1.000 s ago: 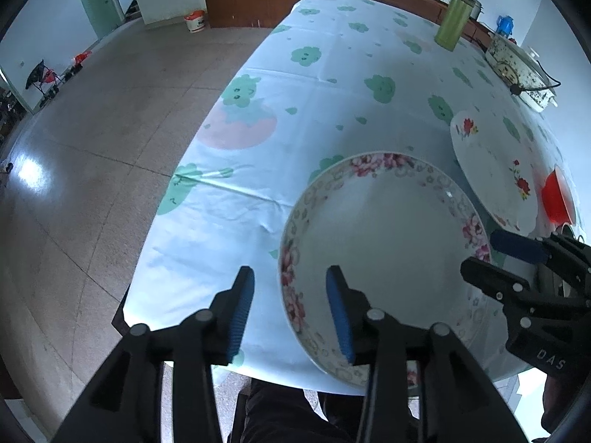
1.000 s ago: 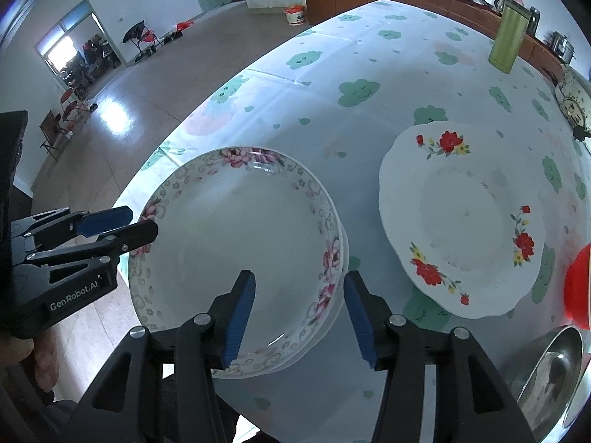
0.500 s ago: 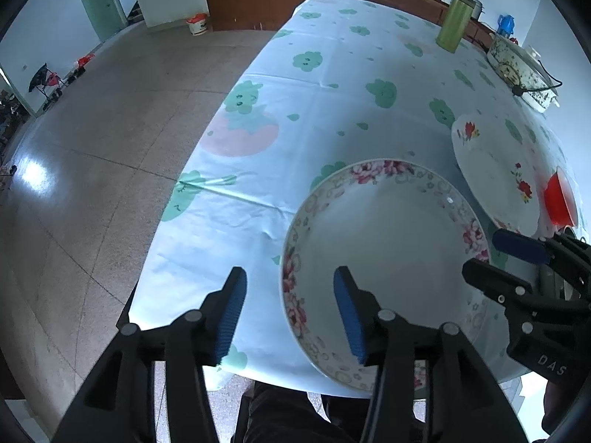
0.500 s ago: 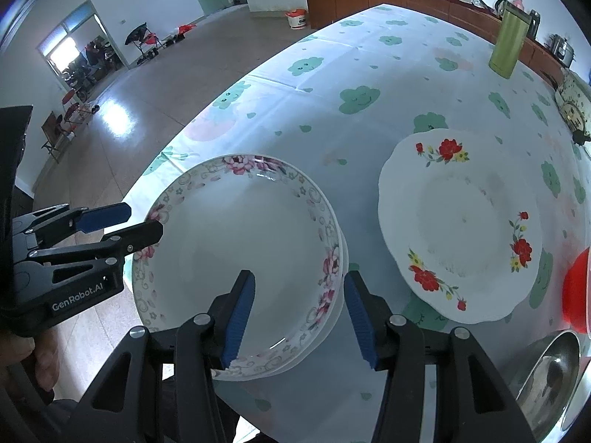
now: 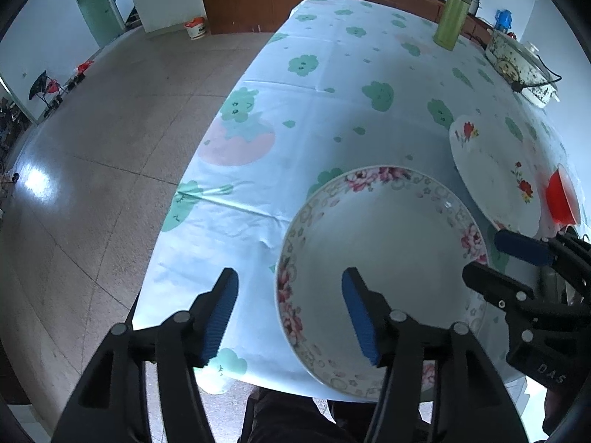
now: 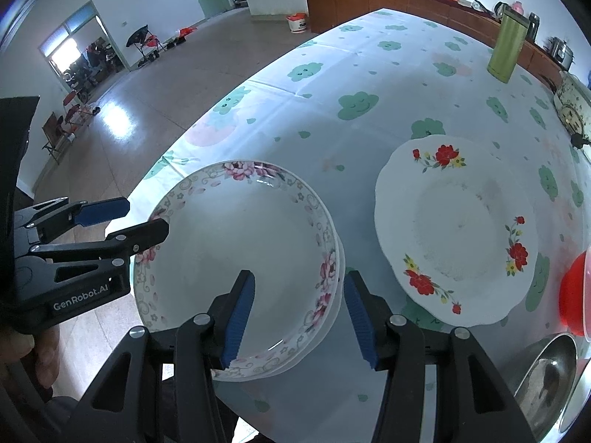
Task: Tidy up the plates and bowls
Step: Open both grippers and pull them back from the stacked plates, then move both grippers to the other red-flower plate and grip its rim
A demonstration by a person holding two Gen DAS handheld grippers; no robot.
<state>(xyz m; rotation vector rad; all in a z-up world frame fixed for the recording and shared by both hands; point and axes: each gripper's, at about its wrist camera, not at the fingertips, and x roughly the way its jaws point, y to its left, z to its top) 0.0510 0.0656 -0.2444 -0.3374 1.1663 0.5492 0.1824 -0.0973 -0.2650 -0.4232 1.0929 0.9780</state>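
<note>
between both parted tongs [image 6: 300, 319] sits the pink-rimmed plate [image 6: 236, 258].

Pink-flowered plate [image 6: 236, 258], red-flowered plate [image 6: 454, 232]

— What covers the table [image 6: 388, 85]?
— A pale cloth printed with green clouds and a pink strawberry.
— And what lies on it?
— Near the front edge, a pink-flowered plate [image 6: 236, 265] resting on another plate. Just beside it, apart, a white plate with red flowers [image 6: 454, 232]. Beyond that, a red bowl [image 6: 572, 299] and a steel bowl [image 6: 546, 373] at the corner.
— Farther back?
— A green tumbler [image 5: 452, 18] standing upright, and a flowered cooker [image 5: 517, 68] with a cord.
</note>
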